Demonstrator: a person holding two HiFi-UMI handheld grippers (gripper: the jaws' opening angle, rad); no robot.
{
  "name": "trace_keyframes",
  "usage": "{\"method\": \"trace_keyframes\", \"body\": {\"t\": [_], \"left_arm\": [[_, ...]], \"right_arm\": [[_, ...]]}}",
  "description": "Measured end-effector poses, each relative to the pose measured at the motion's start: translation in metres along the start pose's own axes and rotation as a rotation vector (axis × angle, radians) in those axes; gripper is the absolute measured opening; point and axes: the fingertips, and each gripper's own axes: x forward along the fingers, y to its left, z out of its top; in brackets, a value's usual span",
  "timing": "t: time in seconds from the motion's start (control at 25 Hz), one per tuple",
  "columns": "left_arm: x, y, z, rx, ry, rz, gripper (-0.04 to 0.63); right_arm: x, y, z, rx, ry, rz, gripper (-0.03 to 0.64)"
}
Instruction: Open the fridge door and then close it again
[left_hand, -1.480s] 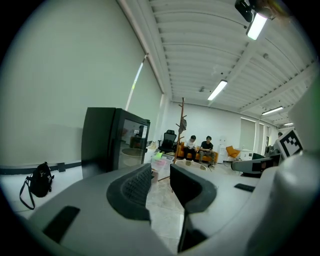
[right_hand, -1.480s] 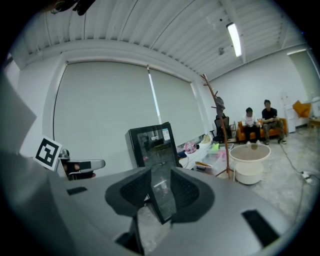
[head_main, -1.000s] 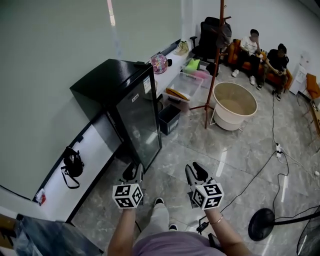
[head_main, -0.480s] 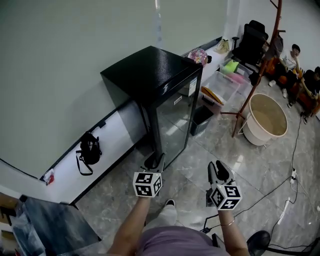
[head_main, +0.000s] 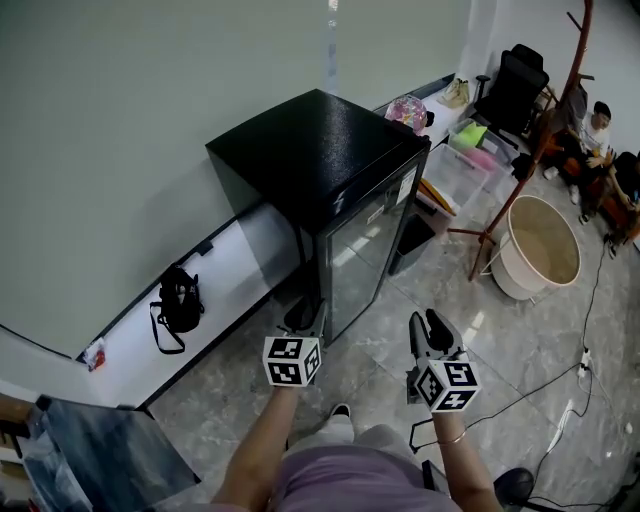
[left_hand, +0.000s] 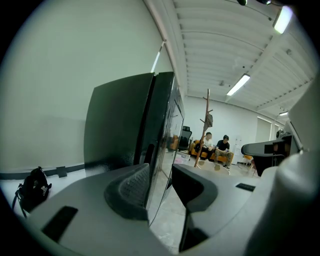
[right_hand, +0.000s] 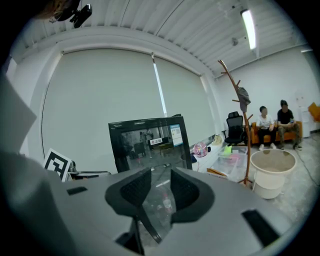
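Nearest the camera, both forearms are reaching forward with the marker cubes facing up. The left claw (head_main: 303, 318) is standing open with nothing between its pads. Its jaws have just been opening, which I judge to be preparation for taking the door edge. In the left gripper view this claw (left_hand: 160, 182) is pointing along the front corner of the black fridge (left_hand: 122, 120). The vertical edge of the glass door (left_hand: 167, 125) is showing through the gap, close ahead but not yet touched. The right claw (head_main: 430, 325) is hanging out to the side, over bare floor and apart from the cabinet. Its jaws are also parted and empty, and the right gripper view (right_hand: 161, 187) is facing the door (right_hand: 152, 142) squarely from farther back. I read this one as simply being carried along, not assigned to the pull. The fridge (head_main: 320, 165) is standing on the floor against the wall, door (head_main: 372, 255) fully shut, so the opening step is not yet started. I cannot make out a handle. To its left a black bag (head_main: 178, 305) is lying on the low white counter (head_main: 240, 250). Beyond the fridge, a clear storage box (head_main: 462, 170), a coat stand (head_main: 540, 150) and a beige tub (head_main: 540, 250) are sitting clear of the door's likely swing. People are seated at the far wall (head_main: 600, 130).
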Motion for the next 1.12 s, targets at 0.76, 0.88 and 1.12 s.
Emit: {"method": "trace_keyframes", "body": {"t": [0.76,0.88,1.12], "left_arm": [[0.033,0.006,0.0,-0.014,0.0,0.098,0.135],[0.038,0.008,0.001,-0.02,0.0,0.133,0.135],[0.048,0.006,0.001,-0.033,-0.003,0.187,0.135]], "right_arm": [[0.069,-0.006,0.028,-0.048,-0.005,0.183,0.114],[0.082,-0.01,0.032,-0.054,0.008,0.229,0.114],[0.105,-0.02,0.036,-0.062,0.032,0.317,0.114]]}}
